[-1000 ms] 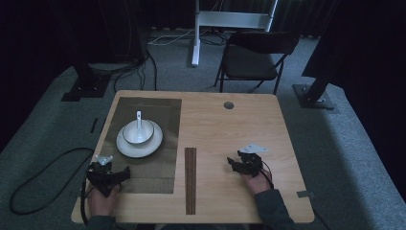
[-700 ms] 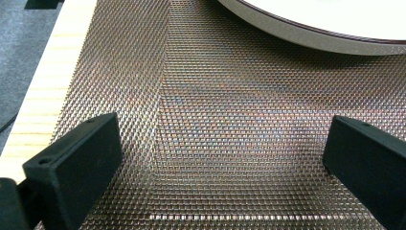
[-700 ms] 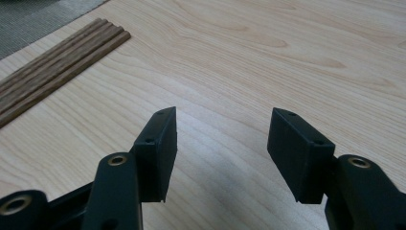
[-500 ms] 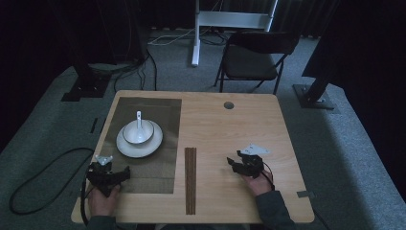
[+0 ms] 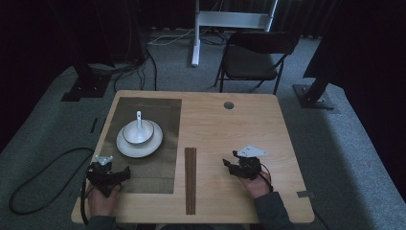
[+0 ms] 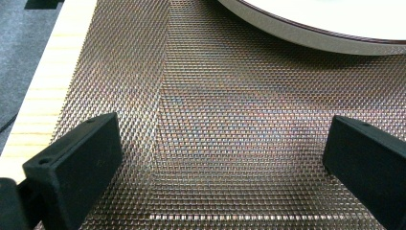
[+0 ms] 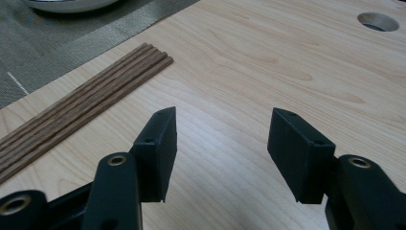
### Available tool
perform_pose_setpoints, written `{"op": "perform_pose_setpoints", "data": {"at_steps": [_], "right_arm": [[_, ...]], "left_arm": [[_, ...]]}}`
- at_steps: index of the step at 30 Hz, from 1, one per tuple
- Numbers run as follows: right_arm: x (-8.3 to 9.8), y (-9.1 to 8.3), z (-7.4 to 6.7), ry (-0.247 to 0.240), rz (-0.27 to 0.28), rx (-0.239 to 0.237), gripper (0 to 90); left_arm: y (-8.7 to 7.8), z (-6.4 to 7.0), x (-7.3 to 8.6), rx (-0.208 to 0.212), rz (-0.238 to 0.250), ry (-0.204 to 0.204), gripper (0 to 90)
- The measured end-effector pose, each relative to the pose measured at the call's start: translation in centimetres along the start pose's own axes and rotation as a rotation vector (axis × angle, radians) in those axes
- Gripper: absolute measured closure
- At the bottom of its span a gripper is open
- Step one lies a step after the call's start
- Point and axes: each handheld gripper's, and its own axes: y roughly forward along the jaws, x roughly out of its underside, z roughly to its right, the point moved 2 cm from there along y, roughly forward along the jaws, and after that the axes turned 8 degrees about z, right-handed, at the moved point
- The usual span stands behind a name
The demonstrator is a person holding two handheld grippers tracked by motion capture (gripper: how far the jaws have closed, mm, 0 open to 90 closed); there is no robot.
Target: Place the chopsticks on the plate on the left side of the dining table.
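On the wooden surface point(image 5: 268, 129), a woven placemat point(image 5: 163, 163) lies at 9 o'clock, carrying a white plate point(image 5: 125, 148) with a bowl point(image 5: 143, 136) and spoon point(image 5: 139, 119). The left tongs point(image 5: 122, 173) hover over the mat at 7 o'clock, jaws wide with nothing between them, plate rim just beyond. At 6 o'clock lie wooden chopsticks point(image 5: 190, 179) in a tidy bundle. The right tongs point(image 5: 229, 164) sit at 5 o'clock, jaws apart, empty, angled toward the chopsticks.

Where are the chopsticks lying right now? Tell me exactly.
In the high view the chopsticks lie on bare wood near the table's front edge, just right of the woven placemat, between the two tongs.
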Motion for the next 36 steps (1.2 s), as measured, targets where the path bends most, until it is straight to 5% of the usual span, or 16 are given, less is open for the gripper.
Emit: {"op": "perform_pose_setpoints", "data": {"at_steps": [36], "right_arm": [[-1.4, -0.7, -2.5, -0.064, -0.010, -0.058, 41.2]], "left_arm": [[0.0, 0.0, 0.0, 0.000, -0.002, 0.001, 0.2]]}}
